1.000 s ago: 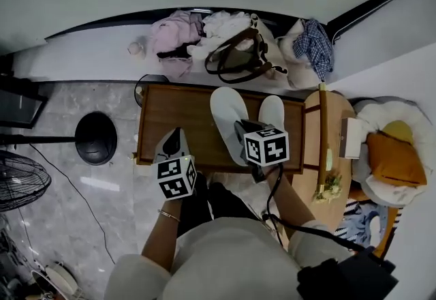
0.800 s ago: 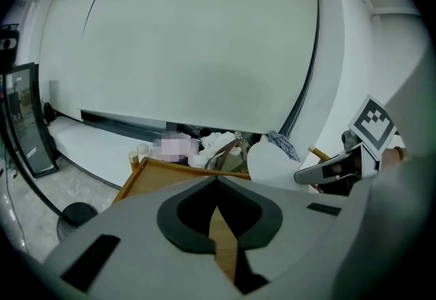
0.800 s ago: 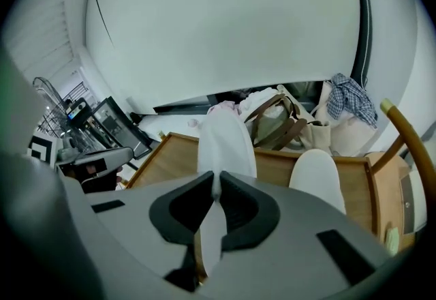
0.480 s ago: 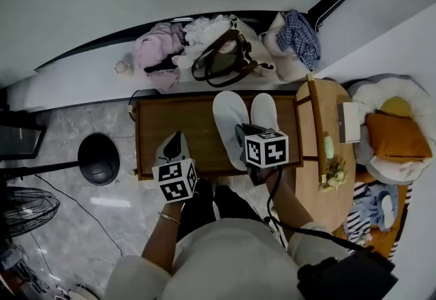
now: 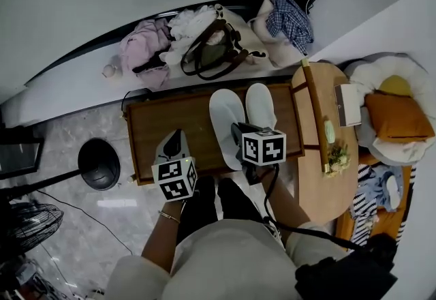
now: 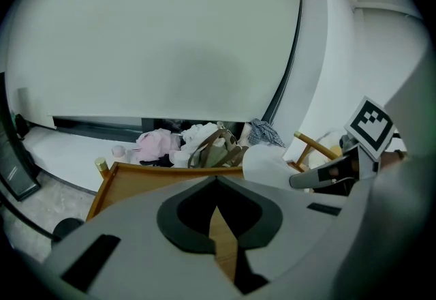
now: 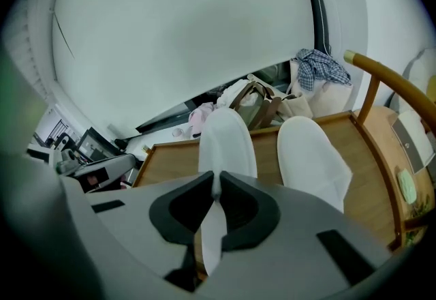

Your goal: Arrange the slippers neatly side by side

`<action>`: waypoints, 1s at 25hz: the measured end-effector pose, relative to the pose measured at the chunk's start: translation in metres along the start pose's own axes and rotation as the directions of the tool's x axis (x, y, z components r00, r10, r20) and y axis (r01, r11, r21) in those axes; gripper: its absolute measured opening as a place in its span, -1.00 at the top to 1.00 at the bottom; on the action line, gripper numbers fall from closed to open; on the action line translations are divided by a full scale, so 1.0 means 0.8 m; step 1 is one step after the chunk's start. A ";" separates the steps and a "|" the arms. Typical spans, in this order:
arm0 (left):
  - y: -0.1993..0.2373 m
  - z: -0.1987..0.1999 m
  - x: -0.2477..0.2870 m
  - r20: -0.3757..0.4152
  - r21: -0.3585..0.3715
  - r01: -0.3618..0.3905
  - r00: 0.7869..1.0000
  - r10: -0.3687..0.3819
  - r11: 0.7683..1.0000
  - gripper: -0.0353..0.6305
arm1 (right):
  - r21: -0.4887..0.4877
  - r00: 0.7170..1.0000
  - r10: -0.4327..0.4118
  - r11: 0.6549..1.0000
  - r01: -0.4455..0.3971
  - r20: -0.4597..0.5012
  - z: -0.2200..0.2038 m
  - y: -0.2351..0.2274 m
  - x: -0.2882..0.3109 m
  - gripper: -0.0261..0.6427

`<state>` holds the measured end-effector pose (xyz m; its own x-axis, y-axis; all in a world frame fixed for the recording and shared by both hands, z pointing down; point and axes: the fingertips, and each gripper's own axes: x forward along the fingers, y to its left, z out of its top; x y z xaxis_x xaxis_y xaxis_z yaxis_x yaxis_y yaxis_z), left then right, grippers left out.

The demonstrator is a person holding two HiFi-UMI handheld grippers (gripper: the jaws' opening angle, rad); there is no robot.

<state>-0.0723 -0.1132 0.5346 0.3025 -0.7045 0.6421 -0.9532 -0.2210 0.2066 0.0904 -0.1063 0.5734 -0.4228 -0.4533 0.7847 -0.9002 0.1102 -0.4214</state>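
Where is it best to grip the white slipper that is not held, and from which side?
Probably its thin, flat heel edge, from the person's side: the unheld slipper lies flat with its rounded toe pointing away, so that near edge is easiest to pinch.

- looks like someone's home, living-room-ish
- clothes (image 5: 144, 46) and a handbag (image 5: 212, 53) dumped on a ledge (image 5: 75, 91)
- slippers (image 5: 226, 114) on a low wooden table (image 5: 170, 121), orange cushion (image 5: 396, 118), floor fan (image 5: 30, 223) on stone tiles
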 end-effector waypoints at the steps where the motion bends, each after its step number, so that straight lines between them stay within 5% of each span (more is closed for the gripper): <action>1: 0.000 -0.004 0.002 -0.008 0.001 0.002 1.000 -0.002 1.000 0.85 | 0.005 1.000 -0.002 1.000 0.002 -0.005 -0.003 -0.002 0.003 0.77; 25: 0.006 -0.051 0.040 -0.115 -0.035 -0.013 0.993 0.008 0.999 0.85 | 0.040 0.997 -0.040 0.998 0.042 -0.071 -0.011 -0.055 0.053 0.77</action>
<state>-0.0668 -0.1093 0.5860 0.2928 -0.6242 0.7244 -0.9562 -0.1883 0.2242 0.1112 -0.1229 0.6296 -0.3933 -0.3930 0.8312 -0.9125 0.0557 -0.4054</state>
